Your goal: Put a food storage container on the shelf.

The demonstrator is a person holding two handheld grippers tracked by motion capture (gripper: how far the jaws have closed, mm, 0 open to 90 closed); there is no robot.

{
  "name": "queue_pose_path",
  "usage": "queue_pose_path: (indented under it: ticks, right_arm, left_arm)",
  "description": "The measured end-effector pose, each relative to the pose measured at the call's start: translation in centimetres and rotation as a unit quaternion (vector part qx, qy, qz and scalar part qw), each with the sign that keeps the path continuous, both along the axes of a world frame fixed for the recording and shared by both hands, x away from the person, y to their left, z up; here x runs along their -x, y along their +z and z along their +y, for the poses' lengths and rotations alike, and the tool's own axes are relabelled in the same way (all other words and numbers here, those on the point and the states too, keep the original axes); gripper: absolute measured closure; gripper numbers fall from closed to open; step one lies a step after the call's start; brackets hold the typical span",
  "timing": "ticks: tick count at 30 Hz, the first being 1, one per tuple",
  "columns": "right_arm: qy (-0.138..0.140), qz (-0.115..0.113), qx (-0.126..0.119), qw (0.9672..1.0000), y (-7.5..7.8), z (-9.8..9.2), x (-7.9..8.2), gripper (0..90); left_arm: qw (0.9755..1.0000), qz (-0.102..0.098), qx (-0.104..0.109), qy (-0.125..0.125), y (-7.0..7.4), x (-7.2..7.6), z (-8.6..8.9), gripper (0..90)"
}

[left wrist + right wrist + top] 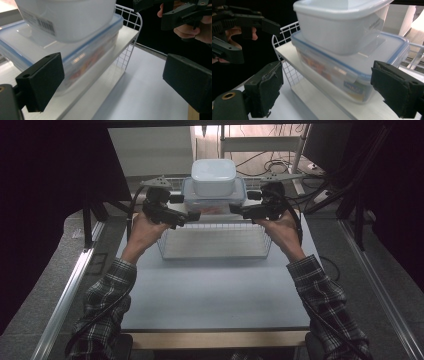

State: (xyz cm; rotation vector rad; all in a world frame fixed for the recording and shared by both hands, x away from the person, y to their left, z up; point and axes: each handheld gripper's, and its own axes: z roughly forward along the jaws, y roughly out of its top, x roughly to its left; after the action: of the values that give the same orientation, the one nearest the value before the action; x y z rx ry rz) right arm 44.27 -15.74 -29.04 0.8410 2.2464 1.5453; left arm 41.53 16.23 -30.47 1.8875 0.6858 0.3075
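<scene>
table: pale blue-grey top point(215, 290), dark room around it, cables at the back
rack: white wire rack point(215, 240) with a white shelf board, far half of the table
clear box: blue-rimmed, lidded point(352, 67), sits on the rack shelf
white tub: lidded point(214, 176), stacked on the clear box
left gripper: point(192, 216) at rack's left end, jaws wide apart, holds nothing
right gripper: point(237, 211) at rack's right end, jaws wide apart, holds nothing
</scene>
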Motion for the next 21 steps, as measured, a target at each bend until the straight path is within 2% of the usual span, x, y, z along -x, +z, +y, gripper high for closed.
queue_pose_path:
  ticks: [5, 11, 17, 21]
  right_arm:
    - [0.007, -0.008, 0.02, 0.9997, -0.9, 0.0, 1.0, 9.3]
    - [0.021, -0.004, 0.027, 0.9994, -2.0, 0.2, 2.2, 7.5]
    - [0.025, -0.005, 0.034, 0.9991, -2.7, 0.1, 2.5, 6.3]
    - [0.028, -0.006, 0.042, 0.9987, -3.2, 0.0, 2.7, 4.6]
  left_arm:
    - [1.0, -0.003, -0.007, -0.003, -1.1, 1.2, -0.1, 1.0]
    - [1.0, 0.004, -0.008, -0.003, -2.5, 2.0, 0.2, 0.0]
    - [1.0, 0.003, -0.007, 0.0, -3.1, 2.5, 0.4, 0.0]
    - [0.9999, 0.003, -0.014, 0.003, -3.7, 3.0, 0.4, 0.0]
